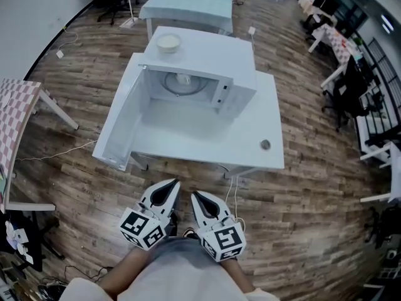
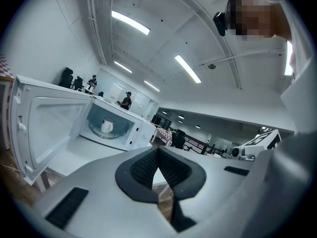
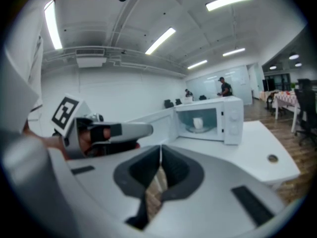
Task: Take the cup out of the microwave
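Observation:
A white microwave (image 1: 235, 89) stands on a white table (image 1: 188, 140) with its door (image 1: 119, 121) swung wide open to the left. The white cup (image 1: 183, 79) sits upright on the turntable inside, also seen in the left gripper view (image 2: 107, 126) and the right gripper view (image 3: 198, 123). My left gripper (image 1: 169, 185) and right gripper (image 1: 195, 196) hover side by side over the floor, short of the table's near edge and far from the cup. Both are shut with nothing between the jaws, left (image 2: 158, 150) and right (image 3: 160, 148).
A white bowl (image 1: 168, 42) rests on top of the microwave. A small round fitting (image 1: 265, 144) is set in the table's near right corner. Another pale table (image 1: 188, 5) stands behind, a checked table (image 1: 15, 118) at the left, desks and chairs (image 1: 341, 93) at the right.

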`<state>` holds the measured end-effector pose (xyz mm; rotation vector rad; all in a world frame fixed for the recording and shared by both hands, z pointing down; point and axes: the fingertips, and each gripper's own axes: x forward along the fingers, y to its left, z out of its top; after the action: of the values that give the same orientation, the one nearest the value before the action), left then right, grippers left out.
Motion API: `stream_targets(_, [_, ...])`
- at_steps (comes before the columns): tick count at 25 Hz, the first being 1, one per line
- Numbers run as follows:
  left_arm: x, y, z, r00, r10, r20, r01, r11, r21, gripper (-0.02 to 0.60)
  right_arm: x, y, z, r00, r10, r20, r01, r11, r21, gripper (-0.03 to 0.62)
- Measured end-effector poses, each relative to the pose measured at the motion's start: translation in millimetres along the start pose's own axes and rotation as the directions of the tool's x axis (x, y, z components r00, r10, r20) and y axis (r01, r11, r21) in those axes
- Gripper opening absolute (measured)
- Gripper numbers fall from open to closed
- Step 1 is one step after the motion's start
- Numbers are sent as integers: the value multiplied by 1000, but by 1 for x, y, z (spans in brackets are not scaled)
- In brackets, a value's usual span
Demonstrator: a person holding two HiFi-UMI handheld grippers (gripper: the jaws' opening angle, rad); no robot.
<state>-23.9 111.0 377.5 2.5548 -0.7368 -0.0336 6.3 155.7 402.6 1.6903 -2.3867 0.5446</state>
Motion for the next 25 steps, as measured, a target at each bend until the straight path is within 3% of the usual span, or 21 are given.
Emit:
stream_targets(14, [25, 43, 52, 995, -92, 32, 91, 996, 23, 11, 66, 2, 46, 999, -27, 46, 29, 999, -40, 23])
stream_targets(25, [47, 69, 82, 996, -69, 57, 61, 991, 119, 11, 100, -15, 87, 987, -103, 121, 112, 991, -70, 23])
